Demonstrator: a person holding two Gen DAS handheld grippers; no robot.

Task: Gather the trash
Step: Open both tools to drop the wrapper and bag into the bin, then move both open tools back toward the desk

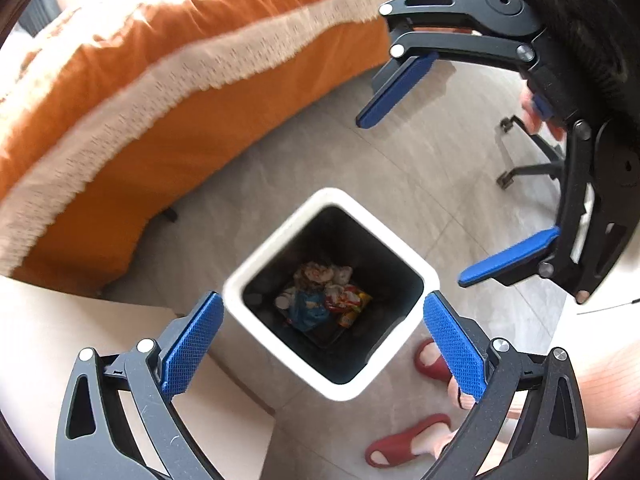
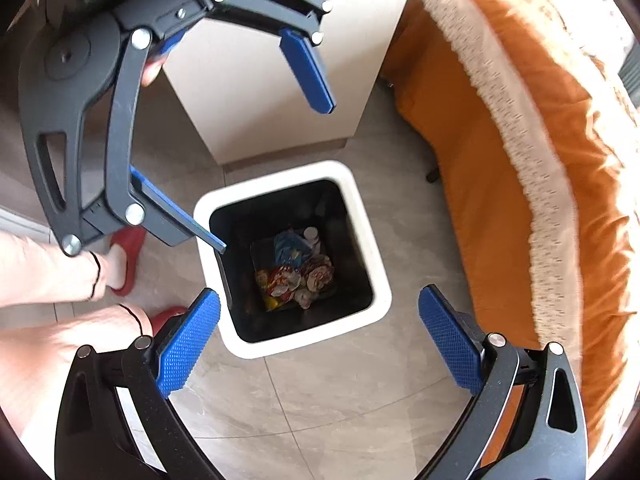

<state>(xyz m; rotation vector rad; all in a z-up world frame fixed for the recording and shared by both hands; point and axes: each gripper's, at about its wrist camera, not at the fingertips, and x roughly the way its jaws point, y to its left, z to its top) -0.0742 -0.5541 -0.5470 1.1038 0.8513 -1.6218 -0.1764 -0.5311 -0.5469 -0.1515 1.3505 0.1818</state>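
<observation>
1. Left wrist view: we find the left gripper [image 1: 322, 344] at the bottom of the frame, its blue pads spread wide apart with nothing between them.
2. Directly beyond the pads, at lower centre, stands a white square bin [image 1: 280, 236] with a dark interior, on the grey tiled floor [image 1: 360, 160].
3. At the bottom of the bin lies the trash [image 1: 324, 298]: crumpled wrappers in white, blue, red and yellow.
4. In the upper right of the frame we see the right gripper [image 1: 412, 200], also wide open and empty, poised above the floor beside the bin.
5. An orange bed cover [image 1: 120, 80] with a pale fringed band fills the upper left; a pale cabinet [image 1: 60, 320] sits at lower left. Red slippers [image 1: 408, 440] on the person's feet show at lower right.
6. Right wrist view: the right gripper [image 2: 320, 340] occupies the bottom of the frame, pads far apart and gripping nothing.
7. The bin [image 2: 372, 248] stands at centre, the trash [image 2: 296, 272] heaped on its floor.
8. The left gripper [image 2: 276, 176] enters from the upper left, open and empty, one pad reaching over the bin's rim.
9. The cabinet [image 2: 260, 80] is at upper centre; the bed cover [image 2: 480, 120] runs down the right side.
</observation>
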